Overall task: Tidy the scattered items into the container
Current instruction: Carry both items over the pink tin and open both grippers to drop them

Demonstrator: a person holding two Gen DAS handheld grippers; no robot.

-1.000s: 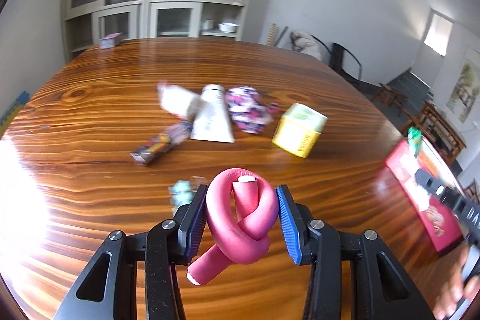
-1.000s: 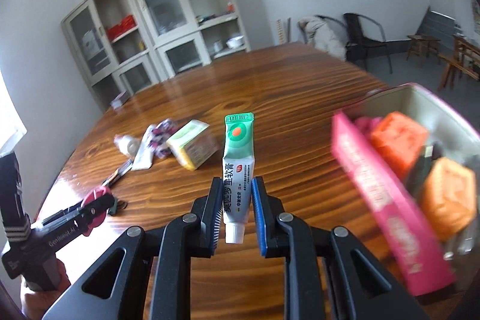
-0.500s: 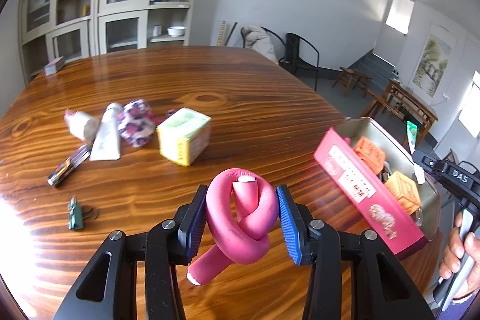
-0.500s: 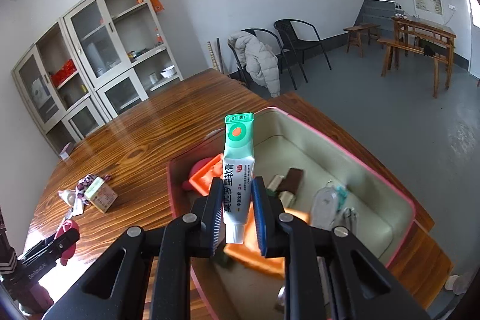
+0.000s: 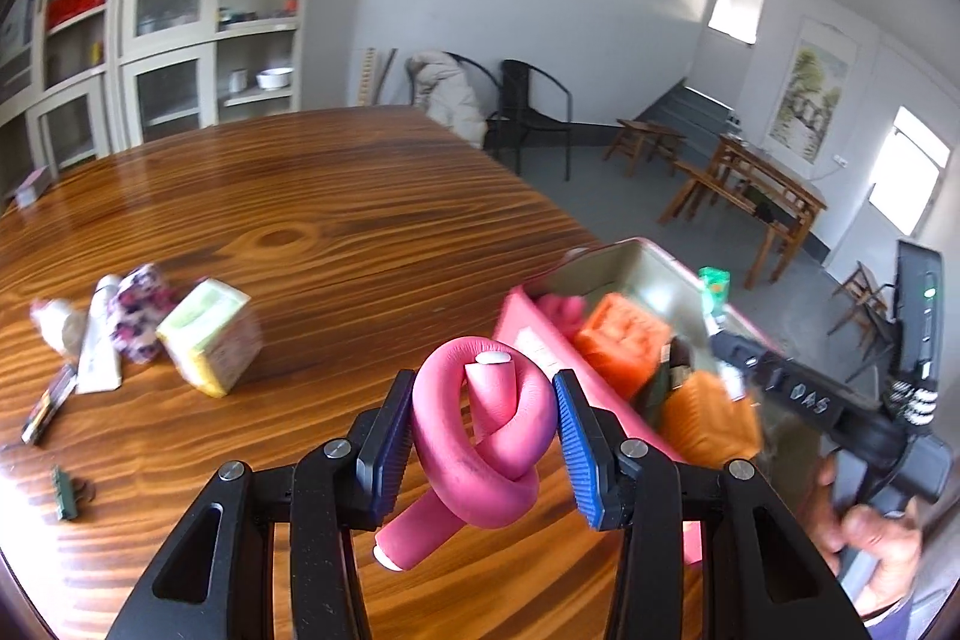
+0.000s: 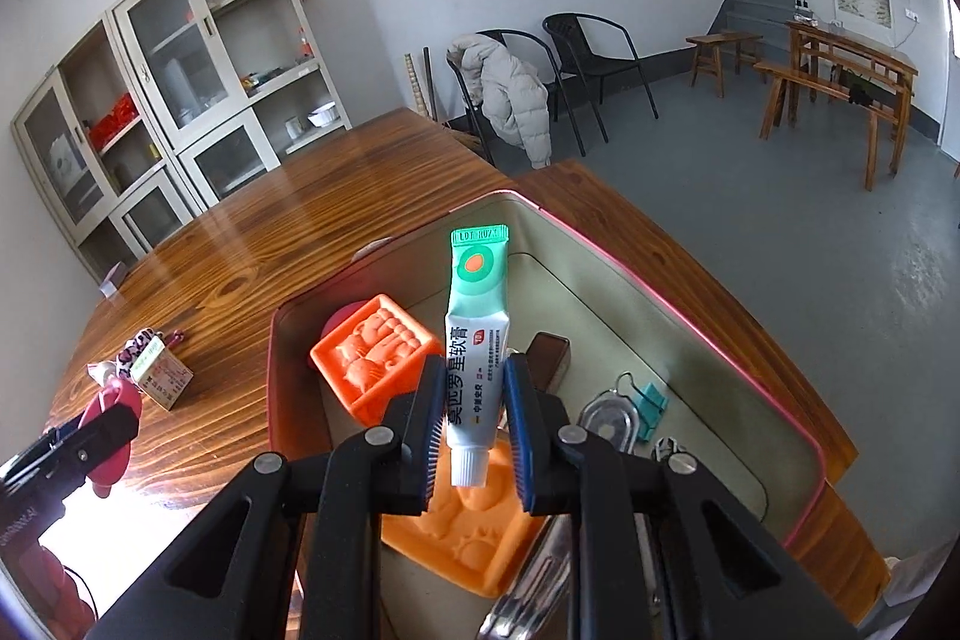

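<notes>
My left gripper (image 5: pixel 483 445) is shut on a knotted pink foam roller (image 5: pixel 480 430), held above the wooden table just left of the pink-rimmed container (image 5: pixel 654 256). My right gripper (image 6: pixel 474 430) is shut on a green-and-white ointment tube (image 6: pixel 477 334), held upright over the container (image 6: pixel 678 316). The container holds orange moulded blocks (image 6: pixel 375 346), a brown block (image 6: pixel 549 349), a metal piece (image 6: pixel 609 421) and a teal clip (image 6: pixel 651 403). A yellow-green box (image 5: pixel 207 334), a floral pouch (image 5: pixel 138 313) and a white tube (image 5: pixel 99 340) lie scattered on the table.
A dark flat stick (image 5: pixel 48 403) and a small green clip (image 5: pixel 63 484) lie at the table's left. The right gripper's body and hand show at right in the left wrist view (image 5: pixel 840 412). Chairs (image 6: pixel 594 70), benches and cabinets (image 6: pixel 180 100) stand beyond the table.
Both grippers swung right toward the container. The right gripper with the tube now hangs over the container's inside; the left, with the roller, came up close beside it.
</notes>
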